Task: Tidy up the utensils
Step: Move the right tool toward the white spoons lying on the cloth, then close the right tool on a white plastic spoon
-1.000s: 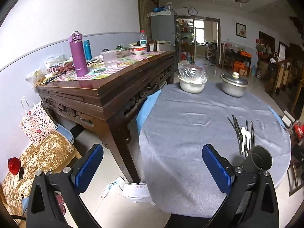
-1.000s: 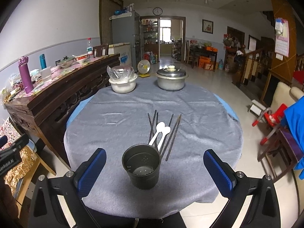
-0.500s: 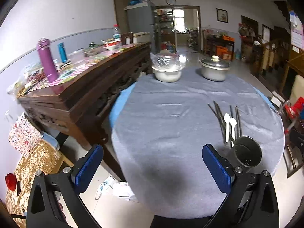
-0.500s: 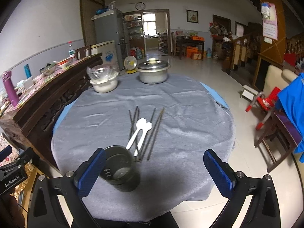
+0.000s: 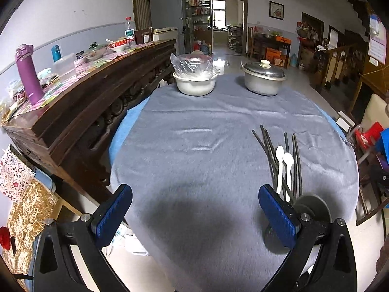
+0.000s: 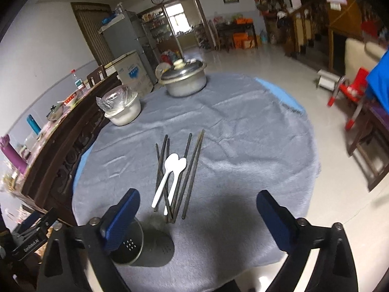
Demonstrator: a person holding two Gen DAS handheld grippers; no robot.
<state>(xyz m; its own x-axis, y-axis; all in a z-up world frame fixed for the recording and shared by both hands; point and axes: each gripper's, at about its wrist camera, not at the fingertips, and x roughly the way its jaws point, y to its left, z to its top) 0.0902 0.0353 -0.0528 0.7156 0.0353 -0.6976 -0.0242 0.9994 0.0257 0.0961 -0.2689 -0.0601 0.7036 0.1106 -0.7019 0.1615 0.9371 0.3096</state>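
Several dark chopsticks [image 6: 192,168] and two white plastic spoons [image 6: 170,170] lie side by side on the round table's grey cloth [image 6: 243,131]. They also show in the left wrist view, chopsticks [image 5: 267,143] and spoons [image 5: 284,165]. A dark metal utensil cup [image 6: 145,245] stands at their near end, partly behind my right gripper's left finger; in the left wrist view the cup [image 5: 313,206] sits behind the right finger. My left gripper [image 5: 194,214] is open and empty over the cloth. My right gripper [image 6: 201,219] is open and empty, just short of the utensils.
A white bowl covered in plastic [image 5: 194,80] and a lidded metal pot [image 5: 263,77] stand at the table's far side. A dark wooden sideboard [image 5: 92,92] with bottles runs along the left. A red chair [image 6: 347,92] stands to the right.
Both grippers have swung and moved forward over the table. The cup has shifted from centre to lower left in the right wrist view. Nothing was grasped.
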